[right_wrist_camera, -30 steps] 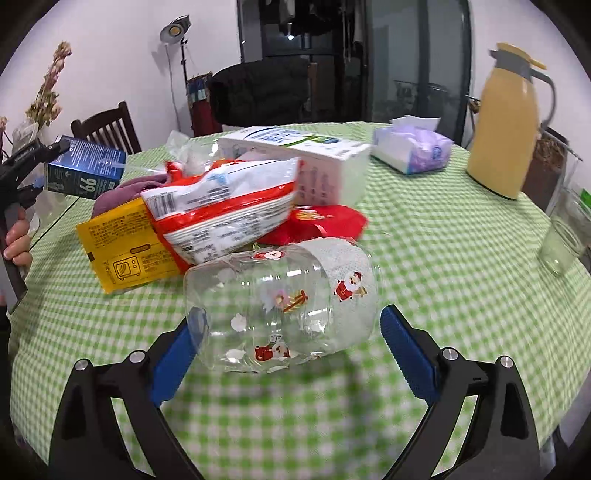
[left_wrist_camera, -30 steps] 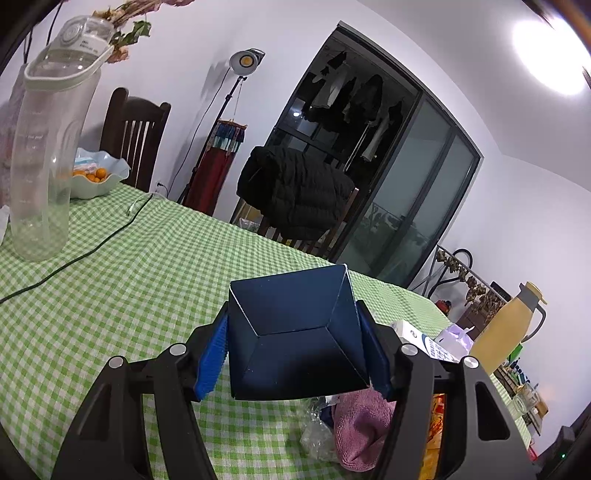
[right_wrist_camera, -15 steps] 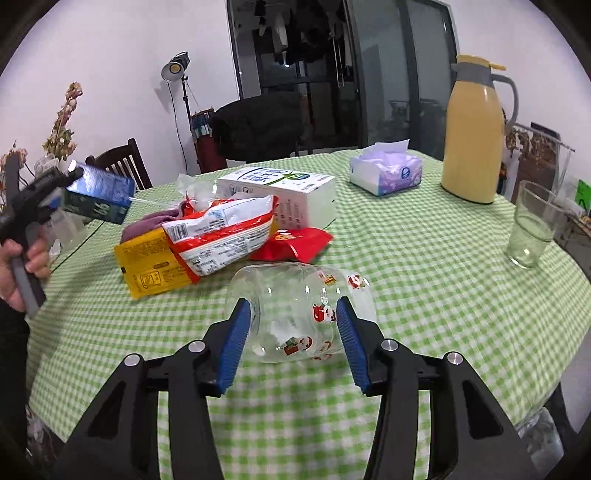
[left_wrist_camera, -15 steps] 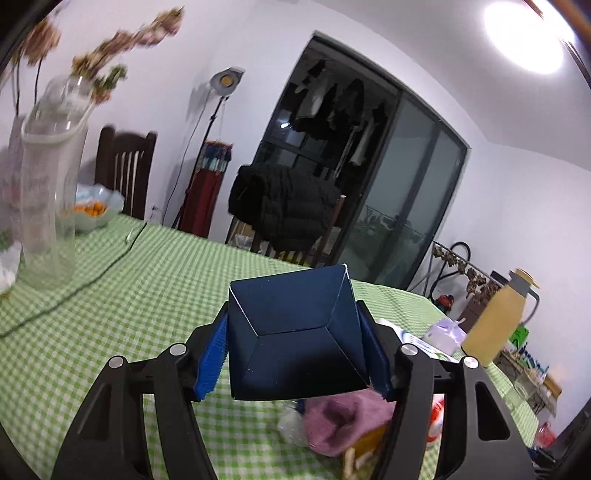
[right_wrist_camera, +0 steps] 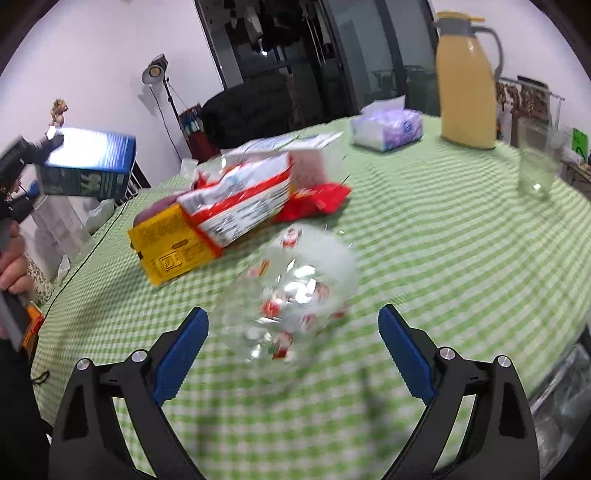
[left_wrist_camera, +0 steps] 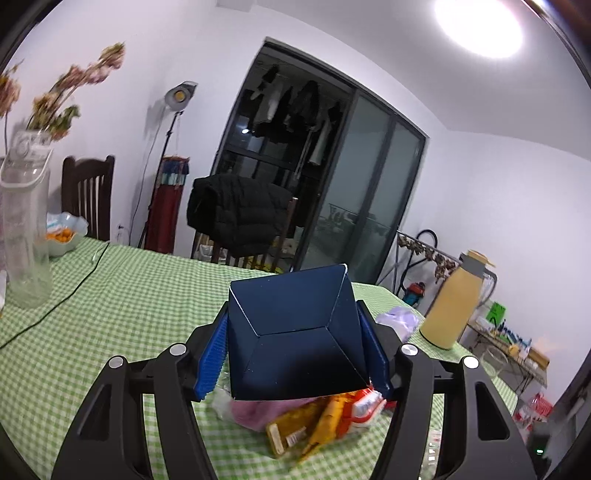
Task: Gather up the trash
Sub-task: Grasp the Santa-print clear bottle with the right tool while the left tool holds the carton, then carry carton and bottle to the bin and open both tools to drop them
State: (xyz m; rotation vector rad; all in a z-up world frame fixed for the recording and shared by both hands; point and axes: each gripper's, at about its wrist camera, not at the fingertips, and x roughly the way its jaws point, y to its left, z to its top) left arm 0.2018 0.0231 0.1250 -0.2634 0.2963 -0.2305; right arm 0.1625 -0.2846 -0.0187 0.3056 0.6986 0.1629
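Left tool (left_wrist_camera: 295,354) clamps a dark blue carton (left_wrist_camera: 293,339) at lower centre, hiding most wrappers behind. Right tool (right_wrist_camera: 293,339), spread wide, frames a blurred clear jar (right_wrist_camera: 291,291) on the checked table (right_wrist_camera: 424,229); only this view shows the snack packets (right_wrist_camera: 225,210) whole.

White walls, a dark glass sliding door (left_wrist_camera: 354,192), a ceiling light (left_wrist_camera: 480,26), a wooden chair (left_wrist_camera: 86,199)
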